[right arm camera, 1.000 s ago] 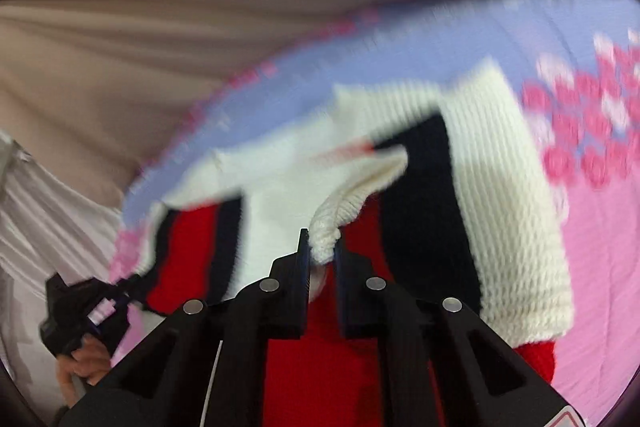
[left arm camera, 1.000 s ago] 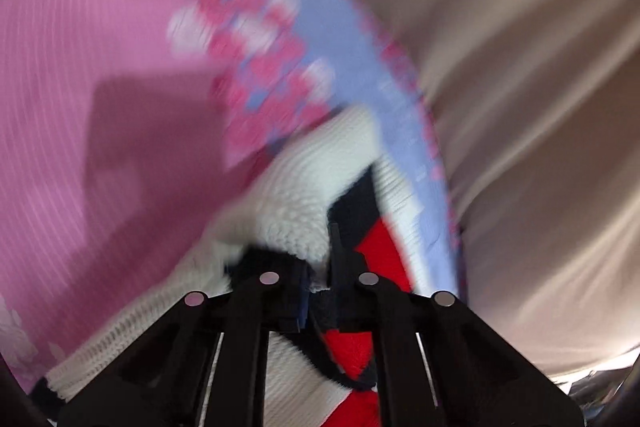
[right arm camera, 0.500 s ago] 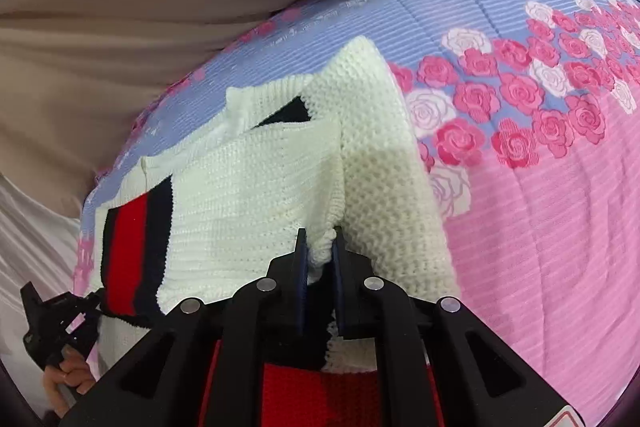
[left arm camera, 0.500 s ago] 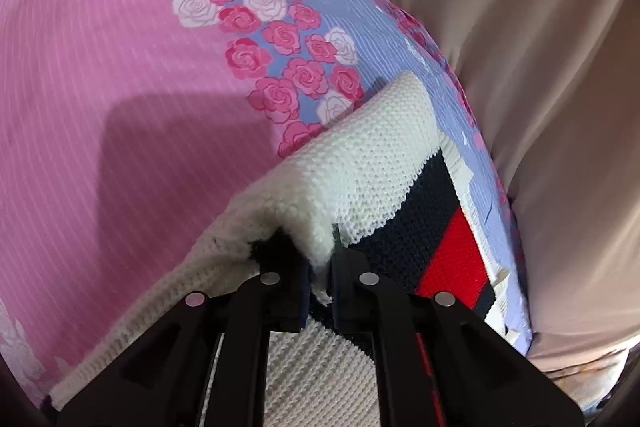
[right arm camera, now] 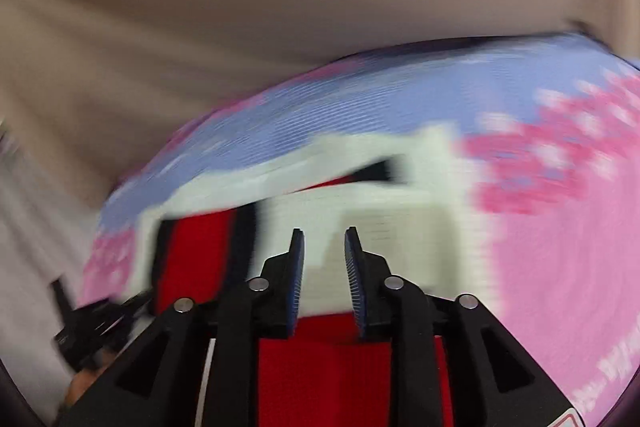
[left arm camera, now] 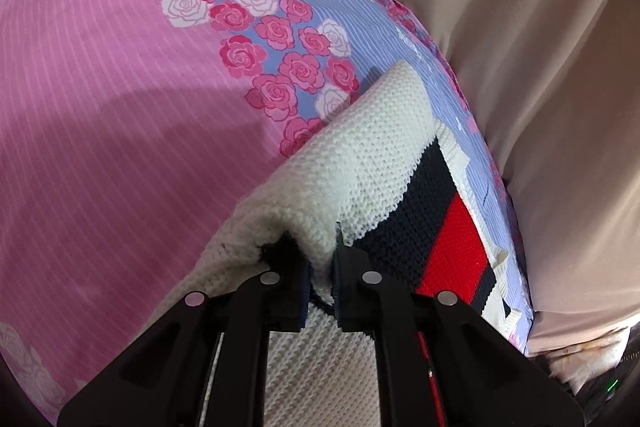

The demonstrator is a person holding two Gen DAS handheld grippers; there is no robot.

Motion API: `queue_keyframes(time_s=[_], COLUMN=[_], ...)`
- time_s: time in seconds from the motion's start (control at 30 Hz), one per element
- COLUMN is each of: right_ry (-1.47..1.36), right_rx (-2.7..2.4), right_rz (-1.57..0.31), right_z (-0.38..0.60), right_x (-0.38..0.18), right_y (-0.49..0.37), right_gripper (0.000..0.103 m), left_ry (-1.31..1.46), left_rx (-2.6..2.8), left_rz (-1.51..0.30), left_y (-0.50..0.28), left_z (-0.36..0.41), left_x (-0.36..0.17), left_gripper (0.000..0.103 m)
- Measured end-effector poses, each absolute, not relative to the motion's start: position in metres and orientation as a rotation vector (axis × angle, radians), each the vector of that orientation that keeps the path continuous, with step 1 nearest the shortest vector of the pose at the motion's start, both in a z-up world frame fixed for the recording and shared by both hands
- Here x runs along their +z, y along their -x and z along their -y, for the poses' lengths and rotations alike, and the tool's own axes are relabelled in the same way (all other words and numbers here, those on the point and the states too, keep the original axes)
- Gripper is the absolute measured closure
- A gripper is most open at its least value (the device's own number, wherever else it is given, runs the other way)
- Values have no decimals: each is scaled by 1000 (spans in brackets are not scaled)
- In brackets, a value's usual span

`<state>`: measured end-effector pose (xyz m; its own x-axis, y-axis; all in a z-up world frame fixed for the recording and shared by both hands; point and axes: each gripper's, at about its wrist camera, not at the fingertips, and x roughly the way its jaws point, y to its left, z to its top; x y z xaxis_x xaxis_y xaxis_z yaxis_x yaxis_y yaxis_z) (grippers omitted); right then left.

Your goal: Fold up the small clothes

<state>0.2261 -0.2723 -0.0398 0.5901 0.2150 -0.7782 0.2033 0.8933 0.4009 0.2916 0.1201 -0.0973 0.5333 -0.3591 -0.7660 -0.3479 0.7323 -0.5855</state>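
A small knitted sweater (left arm camera: 360, 163), cream with navy and red stripes, lies folded on the bed. My left gripper (left arm camera: 322, 259) is shut on a fold of its cream knit and holds that edge slightly raised. In the blurred right wrist view the sweater (right arm camera: 384, 223) lies flat, with red cloth below the fingers. My right gripper (right arm camera: 324, 251) is open and empty just above the cream part. The left gripper (right arm camera: 100, 323) shows at the lower left of that view.
The bed sheet (left arm camera: 112, 107) is pink with a blue band of roses (left arm camera: 280, 27). A beige curtain or wall (left arm camera: 540, 47) runs along the bed's far edge, close to the sweater. The same sheet (right arm camera: 560, 247) fills the right of the right wrist view.
My right gripper has opened and let go of the cream fold, which now lies flat on the sweater. It is moving, so its view blurs. My left gripper keeps its hold.
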Motion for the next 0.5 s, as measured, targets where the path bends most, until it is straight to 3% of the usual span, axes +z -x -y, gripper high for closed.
queue_keyframes(time_s=[0.1, 0.17, 0.23, 0.5], right_ry=[-405, -360, -342, -228], right_rx=[327, 419, 474, 365], right_rz=[-1046, -1118, -1160, -1184], right_z=[187, 138, 100, 28], right_x=[-47, -65, -83, -120], right_y=[-284, -320, -346, -421], right_gripper=[70, 78, 98, 103], left_ry=[808, 807, 782, 746], left_rx=[-13, -20, -18, -69], left_rz=[-1043, -1040, -1029, -1029], left_y=[-289, -287, -285, -288], left_z=[-124, -128, -132, -137], left_x=[-97, -96, -94, -99], left_gripper=[93, 93, 92, 92])
